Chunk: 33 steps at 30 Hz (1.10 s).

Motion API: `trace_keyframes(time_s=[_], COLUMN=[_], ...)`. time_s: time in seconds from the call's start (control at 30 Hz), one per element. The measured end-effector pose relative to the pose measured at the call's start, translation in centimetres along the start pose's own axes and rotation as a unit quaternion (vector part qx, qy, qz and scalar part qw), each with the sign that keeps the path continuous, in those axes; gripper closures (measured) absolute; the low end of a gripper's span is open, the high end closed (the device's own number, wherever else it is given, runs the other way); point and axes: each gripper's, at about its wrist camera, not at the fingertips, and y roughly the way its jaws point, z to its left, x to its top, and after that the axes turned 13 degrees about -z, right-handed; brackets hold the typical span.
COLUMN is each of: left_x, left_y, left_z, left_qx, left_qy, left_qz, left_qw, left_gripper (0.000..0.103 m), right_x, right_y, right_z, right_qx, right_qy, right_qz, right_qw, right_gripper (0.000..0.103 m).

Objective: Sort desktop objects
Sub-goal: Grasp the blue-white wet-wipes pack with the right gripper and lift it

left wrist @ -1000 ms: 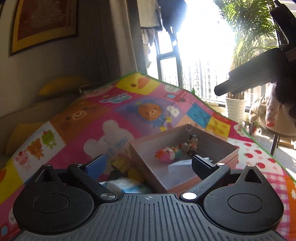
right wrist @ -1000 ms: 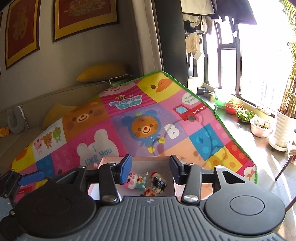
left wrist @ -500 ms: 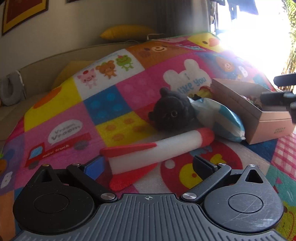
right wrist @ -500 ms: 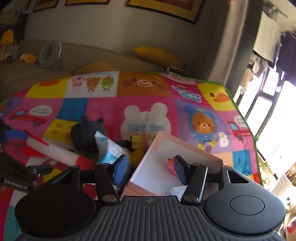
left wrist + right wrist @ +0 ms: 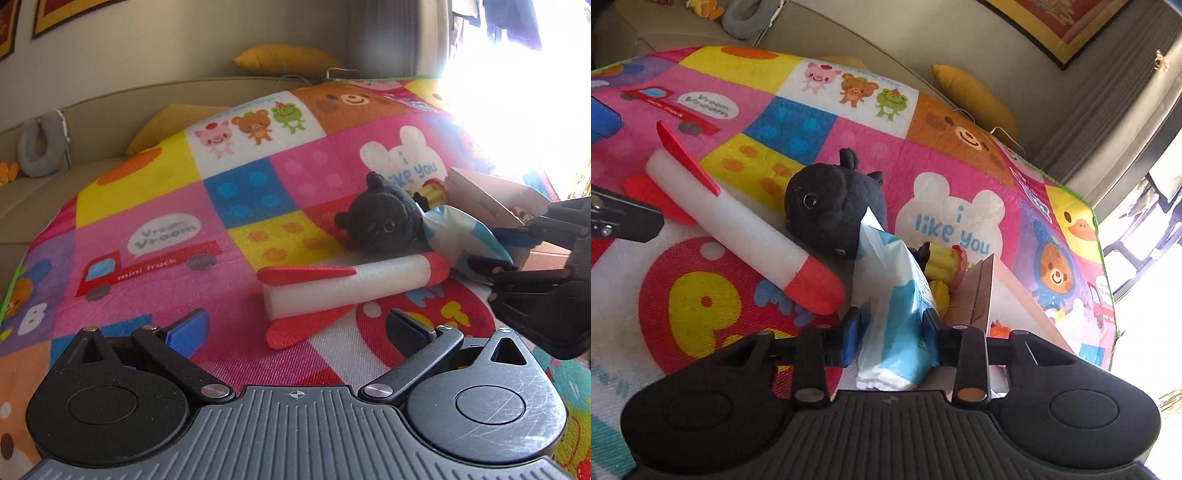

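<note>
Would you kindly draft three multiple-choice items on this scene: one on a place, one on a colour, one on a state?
1. Where does the foam rocket lie?
A. in the box
B. on the mat, in front of the black plush
C. on the sofa

2. What colour is the rocket's nose?
A. red
B. green
C. black

3. What sits between the right tongs?
A. nothing
B. the black plush
C. the blue-and-white packet

Key: 1 B, it rests on the mat just before the black plush. 2 A, the rounded tip is red. 3 C, the blue-and-white packet fills the gap, both pads against it, the jaws having just closed.
</note>
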Motion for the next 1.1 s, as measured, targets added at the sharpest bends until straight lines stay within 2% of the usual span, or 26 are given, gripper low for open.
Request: trace_keyframes(time_s=[0.07, 0.13, 0.23, 0.33, 0.37, 0.43, 0.5, 0.53, 0.57, 0.6, 0.73, 0.8, 0.93, 0.97, 1.0, 1.03, 1.07, 1.1], left_x=[0.0, 0.0, 0.1, 0.3, 0.3, 0.5, 0.8, 1.0, 1.1, 1.4, 1.8, 1.7, 1.3, 1.1, 1.0, 0.9, 0.9, 0.9], left_y=[-0.2, -0.4, -0.6, -0.6, -0.6, -0.4, -0.3, -0.3, -0.3, -0.2, -0.2, -0.2, 0.1, 0.3, 0.4, 0.5, 0.5, 0.7], left_z=[-0.4, -1.1, -2.5, -3.9, -4.2, -4.7, -4.5, -4.2, -3.9, -3.4, -1.6, -0.6, 0.5, 0.5, 0.6, 0.5, 0.5, 0.6], left_qx=[0.0, -0.005, -0.017, -0.033, -0.033, -0.029, -0.016, -0.007, 0.001, 0.01, 0.021, 0.019, 0.003, 0.0, -0.002, -0.006, -0.01, -0.015], left_qy=[0.003, 0.01, 0.031, 0.058, 0.068, 0.082, 0.079, 0.074, 0.07, 0.063, 0.061, 0.058, 0.049, 0.05, 0.051, 0.05, 0.049, 0.046], left_qz=[0.003, 0.003, -0.001, -0.008, -0.007, -0.007, -0.01, -0.012, -0.013, -0.014, -0.016, -0.016, -0.012, -0.011, -0.01, -0.01, -0.009, -0.008], left_qw=[1.0, 0.9999, 0.9994, 0.9977, 0.9971, 0.9962, 0.9967, 0.9971, 0.9975, 0.9978, 0.9978, 0.998, 0.9987, 0.9987, 0.9986, 0.9987, 0.9987, 0.9988], left_gripper=[0.0, 0.0, 0.0, 0.0, 0.0, 0.0, 0.0, 0.0, 0.0, 0.0, 0.0, 0.0, 0.0, 0.0, 0.0, 0.0, 0.0, 0.0], right_x=[0.3, 0.5, 0.0, -1.6, -2.2, -2.8, -2.8, -2.6, -2.3, -2.0, -0.7, -0.4, -0.3, -0.3, -0.2, -0.1, -0.1, 0.0], right_y=[-1.9, -4.1, -6.8, -9.1, -9.6, -10.6, -10.9, -10.8, -10.6, -10.0, -6.2, -3.8, 0.6, 0.9, 1.2, 1.2, 1.1, 0.7], right_z=[-1.0, -2.9, -6.0, -8.4, -8.8, -8.7, -7.5, -6.8, -6.0, -5.1, -0.9, 0.5, 1.2, 1.2, 1.1, 1.0, 0.9, 0.6], right_qx=[0.023, 0.055, 0.103, 0.118, 0.111, 0.071, 0.038, 0.032, 0.031, 0.03, 0.028, 0.021, 0.034, 0.029, 0.035, 0.037, 0.027, 0.029], right_qy=[0.036, 0.094, 0.187, 0.249, 0.257, 0.235, 0.184, 0.165, 0.143, 0.122, 0.019, -0.015, -0.008, -0.005, -0.005, 0.002, 0.004, 0.009], right_qz=[-0.005, -0.005, 0.005, 0.014, 0.014, -0.004, -0.024, -0.036, -0.054, -0.065, -0.075, -0.061, -0.004, -0.015, -0.01, -0.008, -0.007, -0.007], right_qw=[0.999, 0.994, 0.977, 0.961, 0.96, 0.969, 0.982, 0.985, 0.988, 0.99, 0.997, 0.998, 0.999, 0.999, 0.999, 0.999, 1.0, 1.0], right_gripper=[0.089, 0.097, 0.098, 0.097, 0.097, 0.094, 0.075, 0.057, 0.043, 0.041, 0.041, 0.041, 0.034, 0.033, 0.035, 0.052, 0.058, 0.06])
